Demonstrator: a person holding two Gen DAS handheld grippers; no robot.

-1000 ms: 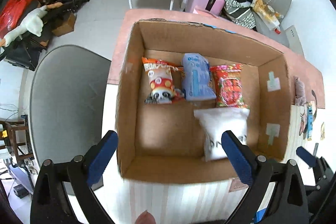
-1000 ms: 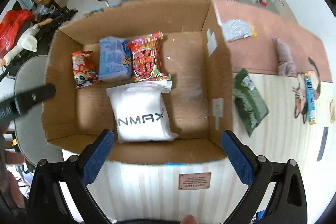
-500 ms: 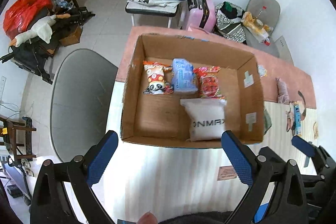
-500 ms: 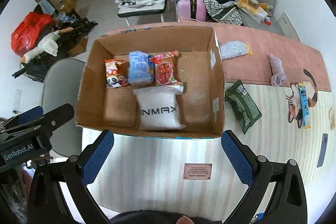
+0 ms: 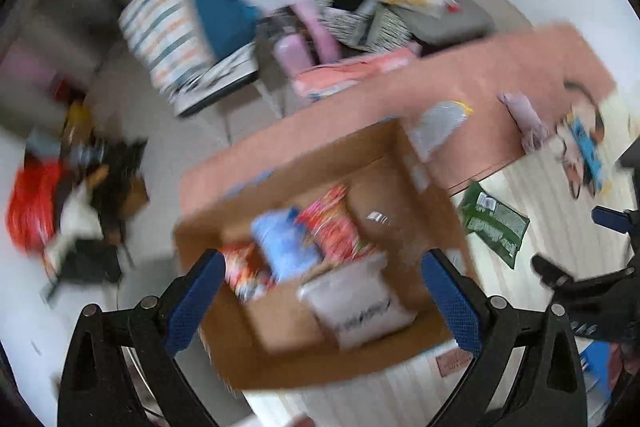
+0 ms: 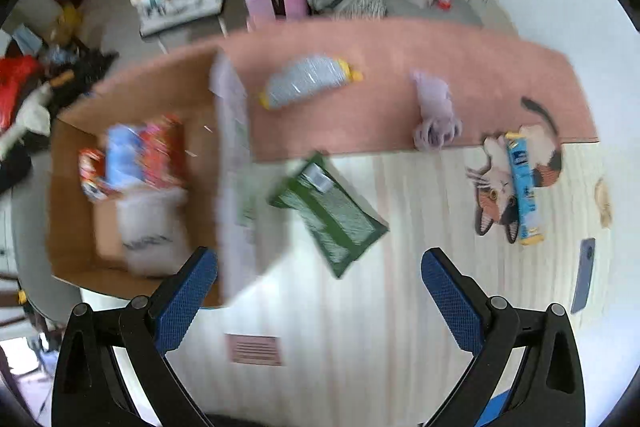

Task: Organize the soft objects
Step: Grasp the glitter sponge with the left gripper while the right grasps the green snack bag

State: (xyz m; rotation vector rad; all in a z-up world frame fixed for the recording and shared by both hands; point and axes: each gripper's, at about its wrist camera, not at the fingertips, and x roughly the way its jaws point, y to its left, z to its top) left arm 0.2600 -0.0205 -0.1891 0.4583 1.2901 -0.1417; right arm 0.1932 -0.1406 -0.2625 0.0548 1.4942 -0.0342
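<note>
A cardboard box (image 5: 412, 183) (image 6: 72, 183) on the table holds a white packet (image 5: 360, 303) (image 6: 148, 227), a red snack bag (image 5: 332, 223), a blue packet (image 5: 280, 243) and an orange bag (image 5: 240, 267). A green pouch (image 6: 328, 215) (image 5: 492, 223), a silver packet (image 6: 304, 83) (image 5: 438, 123), a lilac cloth (image 6: 434, 111) (image 5: 528, 123) and a blue stick pack (image 6: 522, 187) lie outside it, to its right. My left gripper (image 5: 320, 303) is open and empty above the box. My right gripper (image 6: 320, 303) is open and empty above the table, just below the green pouch. Both views are motion-blurred.
The table (image 6: 360, 307) has a striped cloth and a pink runner (image 6: 400, 47). A cat-shaped mat (image 6: 500, 183) and a phone (image 6: 584, 275) lie at the right. A grey chair (image 6: 24, 267), bedding, a pink suitcase and floor clutter lie beyond the table.
Both grippers have swung to the right; the right wrist view now centres on the green pouch instead of the box. The objects have not moved.
</note>
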